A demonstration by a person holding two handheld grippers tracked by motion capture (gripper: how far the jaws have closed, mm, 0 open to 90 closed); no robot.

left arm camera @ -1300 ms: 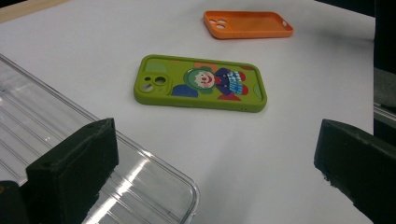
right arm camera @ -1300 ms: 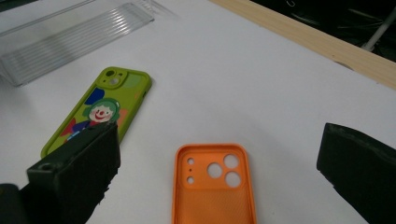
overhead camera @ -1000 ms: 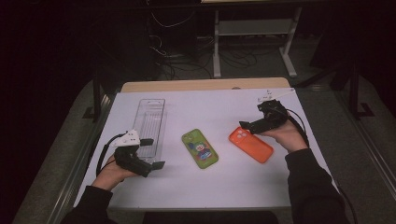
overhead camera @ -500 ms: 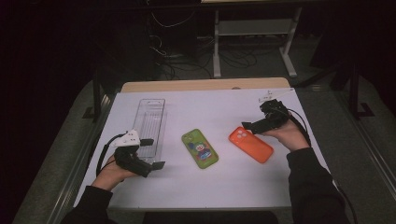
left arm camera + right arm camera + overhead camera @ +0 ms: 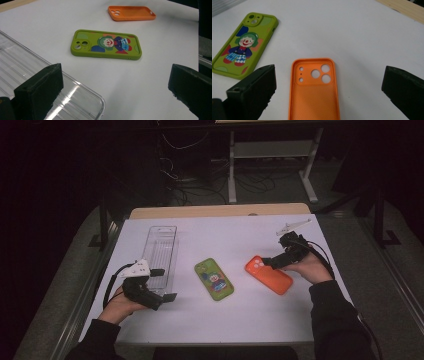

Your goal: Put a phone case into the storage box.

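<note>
on white table, right gripper jaws wide apart over orange phone case, holding nothing, left gripper likewise spread, empty, beside clear tray

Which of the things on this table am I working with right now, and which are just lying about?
In hand:
- orange case, lying open side up between the fingers of the open right gripper

Lying about:
- green case with a clown picture, mid-table
- clear tray, empty, by the open left gripper

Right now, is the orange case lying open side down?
No. In the right gripper view the orange case lies hollow side up, its textured inside and camera cutouts showing between the open right gripper jaws.
</note>
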